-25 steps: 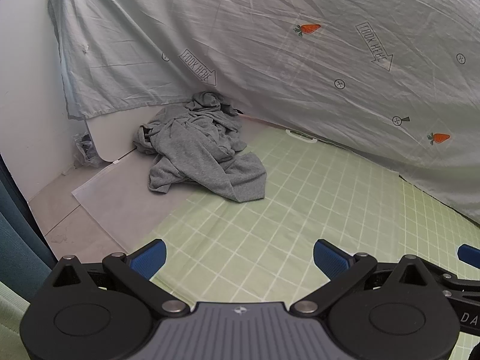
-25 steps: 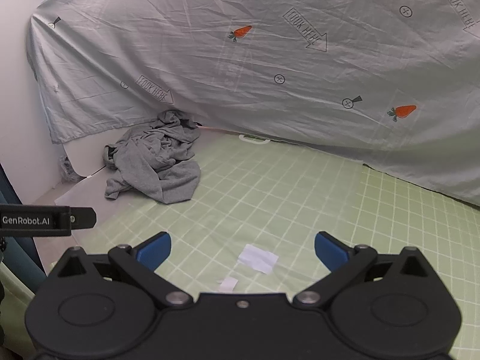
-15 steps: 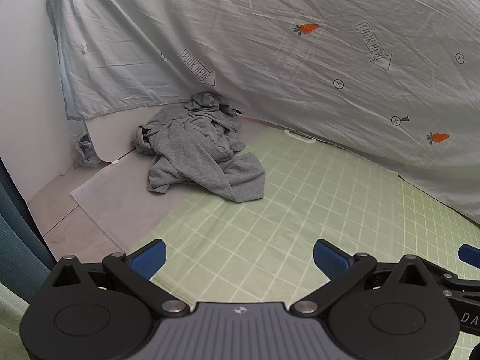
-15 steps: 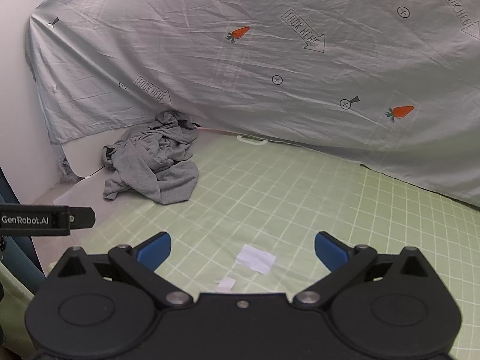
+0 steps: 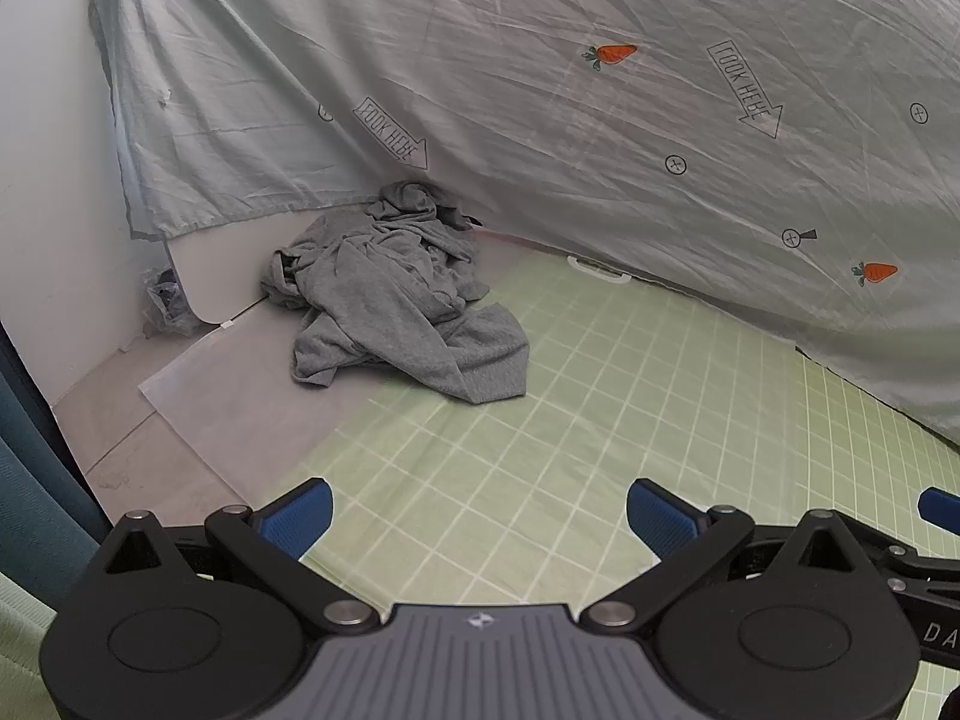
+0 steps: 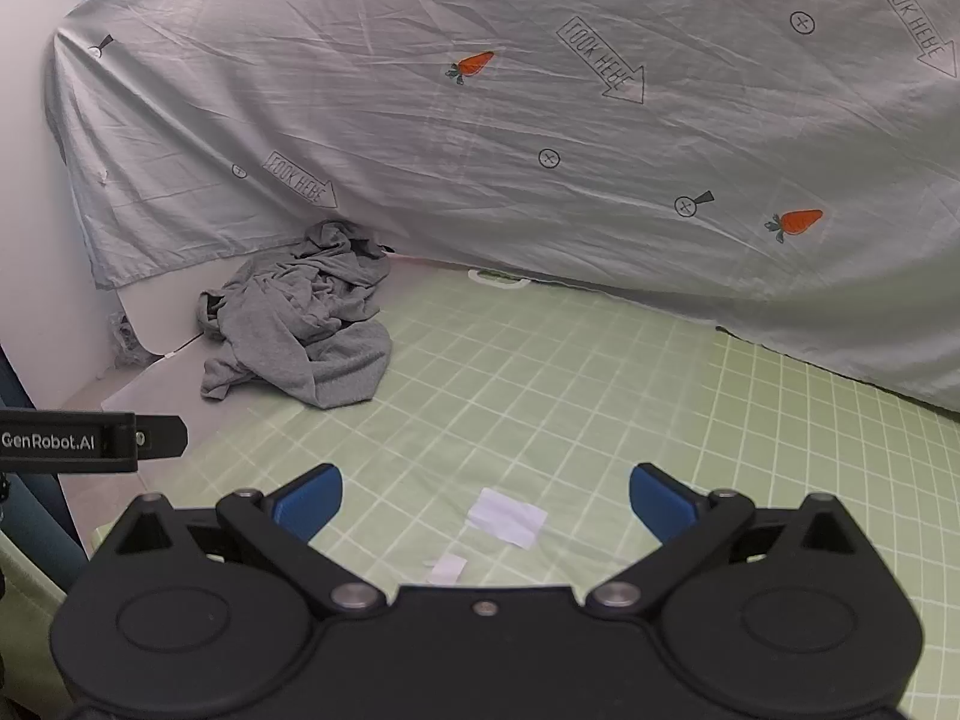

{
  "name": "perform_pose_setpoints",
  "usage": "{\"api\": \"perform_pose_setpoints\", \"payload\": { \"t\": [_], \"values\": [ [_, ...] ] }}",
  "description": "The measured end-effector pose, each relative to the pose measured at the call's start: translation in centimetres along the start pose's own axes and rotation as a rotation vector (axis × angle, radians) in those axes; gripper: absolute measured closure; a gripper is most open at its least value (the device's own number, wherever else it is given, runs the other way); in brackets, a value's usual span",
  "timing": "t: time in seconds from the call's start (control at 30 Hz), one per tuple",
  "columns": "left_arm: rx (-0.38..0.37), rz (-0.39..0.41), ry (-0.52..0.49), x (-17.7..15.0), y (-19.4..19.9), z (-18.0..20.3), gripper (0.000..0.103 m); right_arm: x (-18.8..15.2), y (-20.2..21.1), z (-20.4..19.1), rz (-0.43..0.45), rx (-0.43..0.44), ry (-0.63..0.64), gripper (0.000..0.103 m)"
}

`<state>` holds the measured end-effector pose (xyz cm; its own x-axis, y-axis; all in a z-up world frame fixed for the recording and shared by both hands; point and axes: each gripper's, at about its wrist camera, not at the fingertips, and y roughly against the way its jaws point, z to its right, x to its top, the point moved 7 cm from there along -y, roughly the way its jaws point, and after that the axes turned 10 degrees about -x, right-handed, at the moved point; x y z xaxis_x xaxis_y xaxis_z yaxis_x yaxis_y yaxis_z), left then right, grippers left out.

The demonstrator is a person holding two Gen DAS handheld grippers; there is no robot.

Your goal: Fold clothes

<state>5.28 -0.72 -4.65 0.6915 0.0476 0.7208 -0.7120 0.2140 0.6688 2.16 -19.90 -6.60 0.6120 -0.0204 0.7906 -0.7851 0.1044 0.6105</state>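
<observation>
A crumpled grey garment point(image 5: 396, 294) lies in a heap at the far left of the table, partly on the green grid mat point(image 5: 588, 420) and partly on a white sheet. It also shows in the right wrist view point(image 6: 306, 330). My left gripper point(image 5: 479, 519) is open and empty, well short of the garment. My right gripper point(image 6: 486, 501) is open and empty above the mat point(image 6: 600, 396), with the garment far off to its front left.
A grey printed bedsheet point(image 5: 600, 120) hangs along the back. Two small white paper scraps point(image 6: 507, 516) lie on the mat near the right gripper. A white board point(image 5: 222, 264) leans in the left corner. The other gripper's body point(image 6: 90, 441) shows at the left edge.
Both views have shifted slightly; the garment sits a touch further left in each. Both grippers stay open and empty.
</observation>
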Motion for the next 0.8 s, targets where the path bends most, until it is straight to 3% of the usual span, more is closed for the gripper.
{"api": "perform_pose_setpoints", "payload": {
  "t": [0.8],
  "values": [
    [0.006,-0.016,0.003,-0.01,-0.80,0.01,0.000,-0.37,-0.74,0.05,-0.013,-0.008,-0.004,0.000]
  ]
}}
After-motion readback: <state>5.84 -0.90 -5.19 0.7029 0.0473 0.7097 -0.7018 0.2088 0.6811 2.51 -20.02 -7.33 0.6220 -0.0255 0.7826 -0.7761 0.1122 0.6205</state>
